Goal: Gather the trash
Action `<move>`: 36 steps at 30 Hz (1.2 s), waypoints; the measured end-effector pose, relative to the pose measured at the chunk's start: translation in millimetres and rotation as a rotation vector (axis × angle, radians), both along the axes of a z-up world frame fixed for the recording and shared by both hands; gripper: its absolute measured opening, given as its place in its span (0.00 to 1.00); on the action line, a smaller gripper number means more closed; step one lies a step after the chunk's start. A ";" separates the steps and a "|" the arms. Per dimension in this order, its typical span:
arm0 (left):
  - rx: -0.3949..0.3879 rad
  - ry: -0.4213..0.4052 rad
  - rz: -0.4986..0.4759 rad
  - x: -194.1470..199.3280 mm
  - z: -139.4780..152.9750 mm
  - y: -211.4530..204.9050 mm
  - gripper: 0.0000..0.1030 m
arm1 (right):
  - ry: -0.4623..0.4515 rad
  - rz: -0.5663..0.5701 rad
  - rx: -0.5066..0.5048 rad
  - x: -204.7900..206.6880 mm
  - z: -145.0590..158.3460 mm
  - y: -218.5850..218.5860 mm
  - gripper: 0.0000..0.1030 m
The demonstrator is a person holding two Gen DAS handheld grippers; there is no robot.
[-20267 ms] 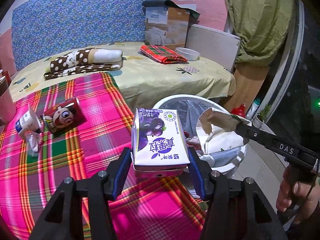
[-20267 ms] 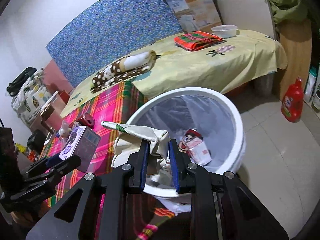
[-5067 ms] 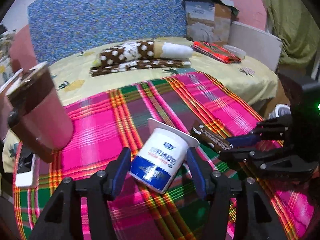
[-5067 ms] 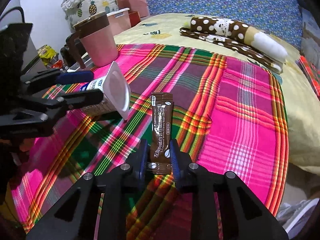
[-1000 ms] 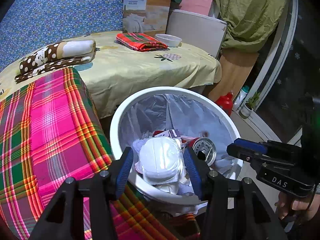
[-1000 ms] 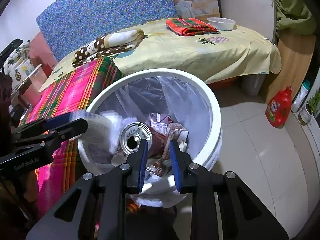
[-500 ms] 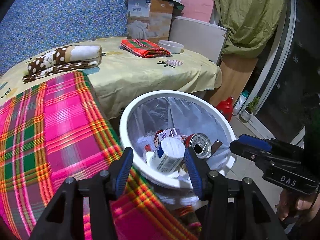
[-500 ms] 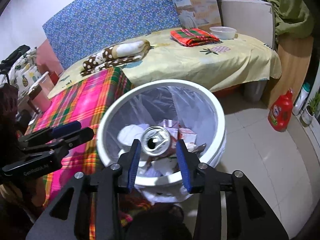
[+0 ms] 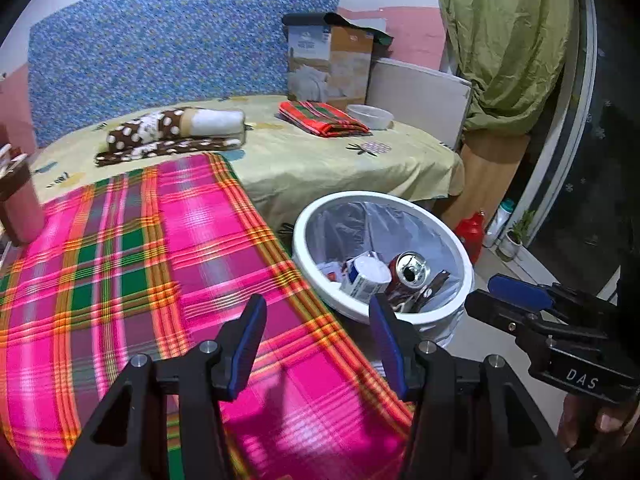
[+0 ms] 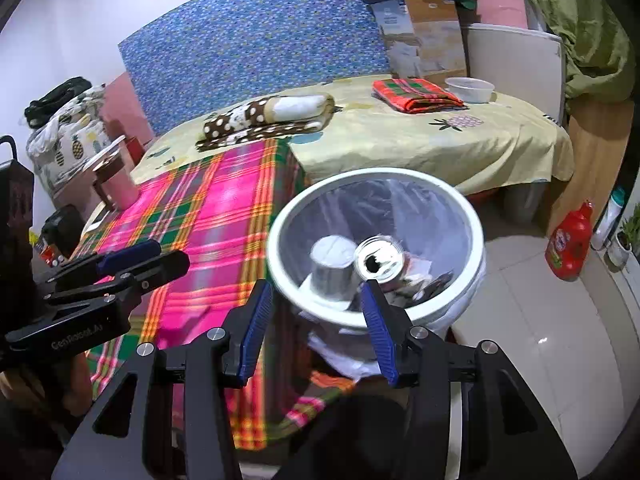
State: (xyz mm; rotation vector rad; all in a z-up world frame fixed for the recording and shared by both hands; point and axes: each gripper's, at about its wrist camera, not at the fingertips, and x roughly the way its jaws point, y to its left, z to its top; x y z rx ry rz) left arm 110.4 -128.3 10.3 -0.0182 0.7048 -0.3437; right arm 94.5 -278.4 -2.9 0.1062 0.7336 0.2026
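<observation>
We see the trash lying in the white bin (image 9: 460, 258), which stands on the floor just off the right edge of the tabletop (image 9: 120, 248). A clear liner hangs inside the bin. On top of the heap lie a white yogurt cup (image 9: 366, 276) on its side with blue print, and touching it on the right a drink can (image 9: 408, 270) with its silver top and opening turned up toward us. Beside the can a dark brown wrapper (image 9: 434, 282) leans against the liner, and bits of a carton show behind the cup. In the right wrist view the cup (image 10: 332, 264) and the can (image 10: 380, 258) sit side by side near the bin's (image 10: 476, 240) front wall, somewhat blurred.

Our left tongs (image 9: 318, 336) stand wide apart with nothing between the blue pads, over the pink plaid cloth at the tabletop's right edge, next to the bin. Our right tongs (image 10: 316, 330) are also parted and carry nothing; their jaws have just been opening, and they hang before the bin's near rim. Each pair shows in the other's view: the right tongs (image 9: 516, 300) to the right of the bin with a hand (image 9: 600, 424) below them, the left tongs (image 10: 132, 258) over the cloth.

Farther out, a pink cup (image 10: 116, 180) stands at the tabletop's far left corner. Behind the tabletop lies a bed (image 9: 320, 160) in a yellow sheet, bearing a brown dotted roll (image 9: 176, 130), a folded red plaid cloth (image 9: 320, 118) and a white bowl (image 9: 370, 116). A red bottle (image 10: 568, 240) stands on the floor to the right of the bin.
</observation>
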 end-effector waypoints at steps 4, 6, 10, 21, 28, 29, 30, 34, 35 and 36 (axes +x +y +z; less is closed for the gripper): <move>0.014 -0.011 0.031 -14.6 1.0 12.0 0.54 | -0.009 0.019 0.000 -8.3 1.2 9.8 0.48; 0.015 -0.014 0.041 -20.8 1.2 16.3 0.54 | -0.014 0.026 -0.008 -12.5 2.1 15.5 0.48; 0.018 -0.018 0.062 -32.8 1.3 25.0 0.54 | -0.025 0.047 -0.014 -20.2 4.2 23.1 0.48; 0.013 -0.021 0.119 -56.5 0.8 44.3 0.54 | -0.039 0.075 -0.019 -37.6 4.7 40.5 0.48; 0.010 -0.012 0.139 -60.5 -1.4 50.5 0.54 | -0.045 0.085 -0.019 -40.7 5.7 44.9 0.48; 0.010 -0.012 0.139 -60.6 -1.4 50.6 0.54 | -0.046 0.085 -0.019 -42.3 5.6 46.0 0.48; 0.009 -0.012 0.140 -60.6 -1.2 50.5 0.54 | -0.046 0.085 -0.019 -42.3 5.6 46.3 0.48; 0.008 -0.008 0.138 -60.9 -1.6 51.0 0.54 | -0.047 0.084 -0.020 -42.6 5.7 47.1 0.48; 0.007 -0.007 0.138 -61.2 -2.0 50.9 0.54 | -0.047 0.085 -0.019 -42.4 5.7 46.9 0.48; 0.008 -0.006 0.138 -61.5 -2.4 50.8 0.54 | -0.046 0.085 -0.019 -42.4 5.7 46.9 0.48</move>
